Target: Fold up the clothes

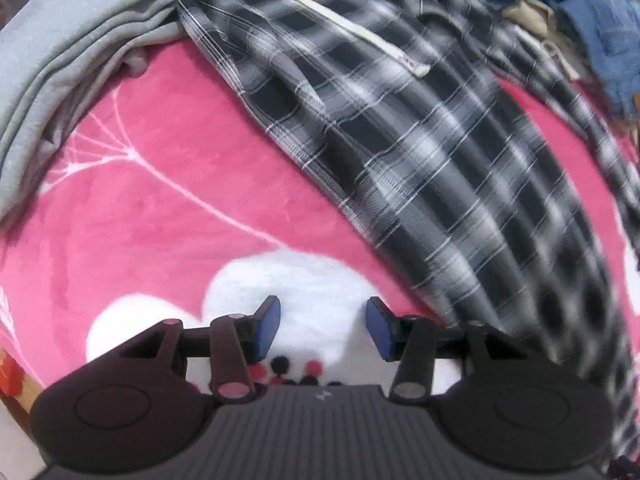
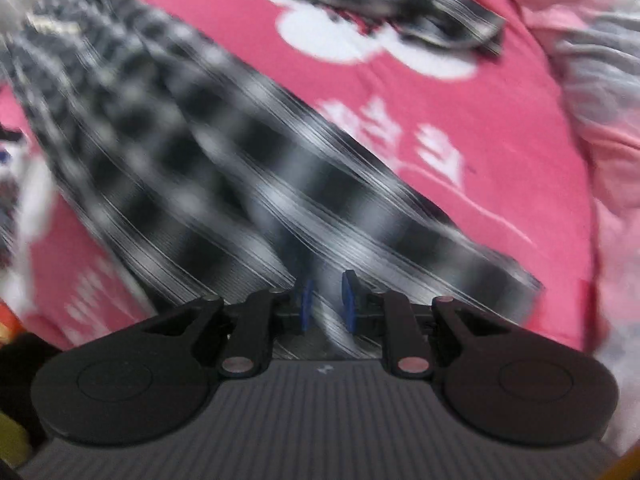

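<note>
On pink blanket (image 1: 168, 216): plaid trousers (image 1: 400, 128) stretched diagonally, grey garment (image 1: 60, 72) beside waistband. Left gripper (image 1: 323, 328) spread, holding nothing. Right gripper (image 2: 328, 300) nearly closed, pinching plaid cloth. Risk: thin grip, fast motion; could slip out, spoiling fold.

One plaid garment (image 1: 420, 152) is lying on one pink blanket (image 1: 160, 208) — one folded grey garment (image 1: 68, 64) far left, two blue denim pieces (image 1: 600, 32) far right.

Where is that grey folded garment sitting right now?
In the left wrist view, the grey folded garment lies at the upper left on the pink blanket, its right end touching the checked trousers that stretch across to the right.
</note>
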